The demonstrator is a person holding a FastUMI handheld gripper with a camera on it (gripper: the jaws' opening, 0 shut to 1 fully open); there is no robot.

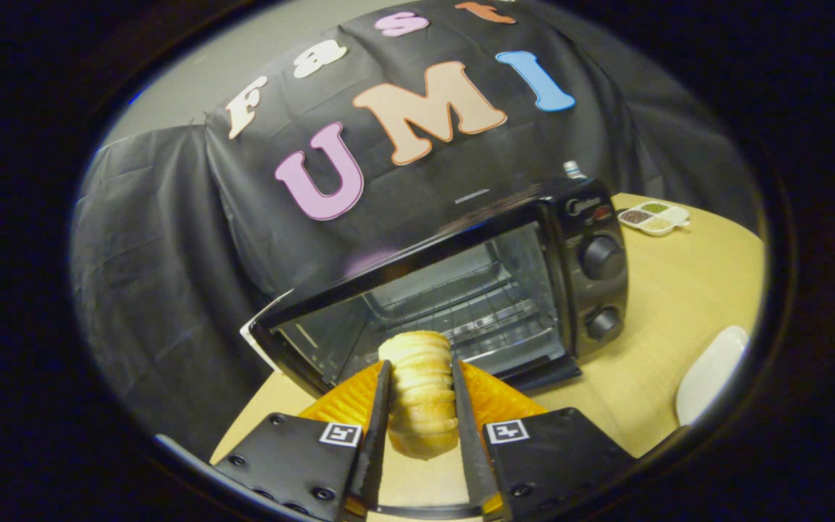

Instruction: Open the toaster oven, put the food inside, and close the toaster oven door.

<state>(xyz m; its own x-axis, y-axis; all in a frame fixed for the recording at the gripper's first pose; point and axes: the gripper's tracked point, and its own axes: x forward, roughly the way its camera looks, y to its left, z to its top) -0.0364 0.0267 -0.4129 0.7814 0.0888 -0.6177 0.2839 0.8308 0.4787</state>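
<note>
The fingers (377,406) are clamped on a ridged, pale golden bread roll (420,391), one pressing each side of it, so the gripper (421,380) carries the food upright between them, its rounded top poking up past the tips. From where the fingers point, the toaster oven (461,283) sits just ahead at about twelve o'clock, its door down and the cavity open, with the wire rack (461,308) plain to see inside. The roll is held in front of that opening, still outside it by the look of things, a little above the tabletop (678,304). The gripper is aimed forward and slightly downward, tilted so the oven appears slanted. The oven's two control knobs (601,257) face out at roughly two o'clock from the fingers. Further off beyond the oven, around two o'clock, a small divided dish (654,217) of seasonings rests on the tabletop, and at three o'clock lies a white plate (711,373), near the tabletop's edge.
</note>
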